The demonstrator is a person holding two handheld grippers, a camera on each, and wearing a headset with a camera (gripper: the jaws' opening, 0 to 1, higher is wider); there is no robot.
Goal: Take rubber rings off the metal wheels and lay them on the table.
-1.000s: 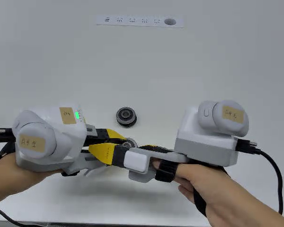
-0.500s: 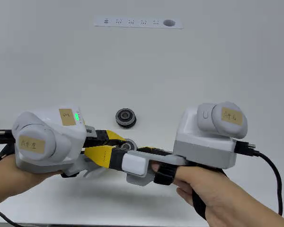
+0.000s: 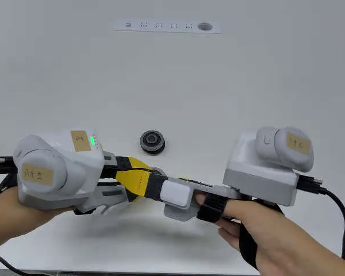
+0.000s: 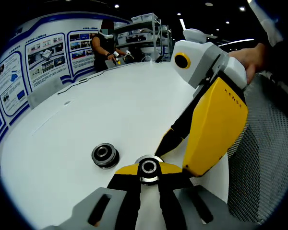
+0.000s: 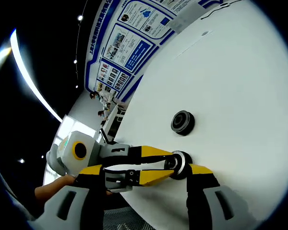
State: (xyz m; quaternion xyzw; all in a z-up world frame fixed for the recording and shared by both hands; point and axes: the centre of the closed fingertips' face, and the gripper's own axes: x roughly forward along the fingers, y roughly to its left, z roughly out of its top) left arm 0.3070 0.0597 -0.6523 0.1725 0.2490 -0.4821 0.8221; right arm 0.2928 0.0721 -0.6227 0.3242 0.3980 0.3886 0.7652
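My left gripper (image 3: pixel 151 172) (image 4: pixel 149 170) is shut on a small metal wheel (image 4: pixel 149 167) (image 5: pixel 179 163) with a silvery rim, held just above the white table (image 3: pixel 230 92). My right gripper (image 3: pixel 133 181) (image 5: pixel 140 168) comes in from the right with its jaws spread wide. One yellow jaw lies alongside the held wheel, and its tip touches the rim. A second wheel (image 3: pixel 152 141) (image 4: pixel 104 155) (image 5: pixel 182 121) with a black rubber ring around it lies flat on the table just beyond both grippers.
A white power strip (image 3: pixel 168 26) lies at the table's far edge. Both hands hold the grippers close to the near edge. In the left gripper view, a person (image 4: pixel 108 42) stands by shelves far behind the table.
The right gripper's body has slid a little to the right and down. Its yellow jaw now covers the held wheel in the head view. The left gripper has barely moved.
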